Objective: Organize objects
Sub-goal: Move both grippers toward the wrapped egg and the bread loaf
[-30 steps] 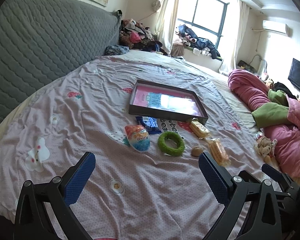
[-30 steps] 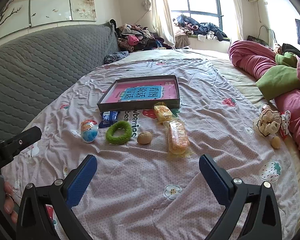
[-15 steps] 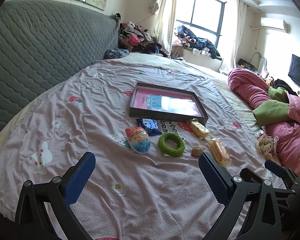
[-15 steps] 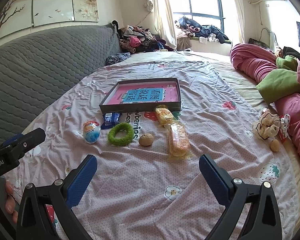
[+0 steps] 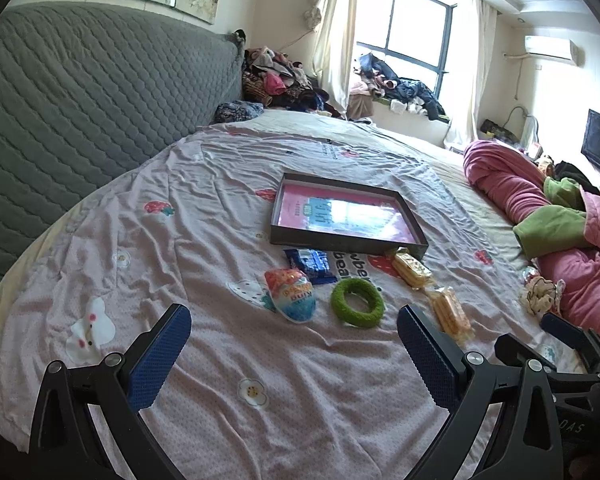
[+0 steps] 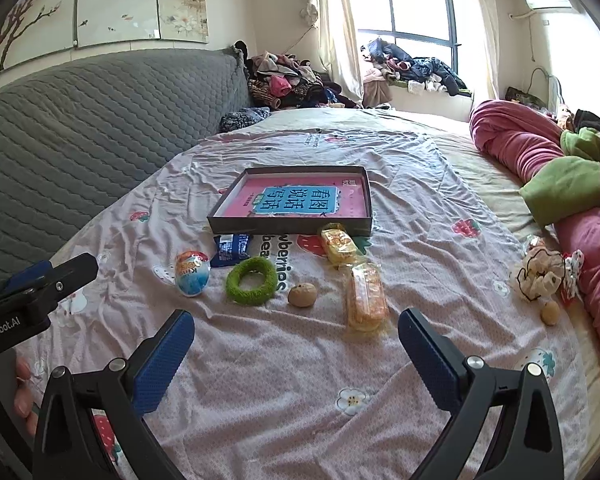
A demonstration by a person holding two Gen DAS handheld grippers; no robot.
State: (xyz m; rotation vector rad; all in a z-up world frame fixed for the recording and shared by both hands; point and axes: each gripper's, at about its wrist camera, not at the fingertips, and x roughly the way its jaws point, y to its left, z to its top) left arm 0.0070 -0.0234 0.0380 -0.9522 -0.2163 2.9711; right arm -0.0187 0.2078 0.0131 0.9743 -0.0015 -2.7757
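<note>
Though flat, wafer pack (image 6: 366, 295) lengthwise toward tray (image 6: 290, 225)

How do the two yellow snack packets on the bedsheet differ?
The short snack packet lies at the box front wall; the long snack packet lies nearer the camera, clear of the box. The short one looks squarer and brighter yellow, the long one narrower and orange-toned. Both are wrapped and lying flat.

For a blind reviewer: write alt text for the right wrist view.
The right gripper, jaws open and empty, hovers over a bed where snacks lie in a row: egg-shaped packet, blue wrapper, green ring, small brown ball, two yellow packets. Behind them sits a shallow dark box.
</note>
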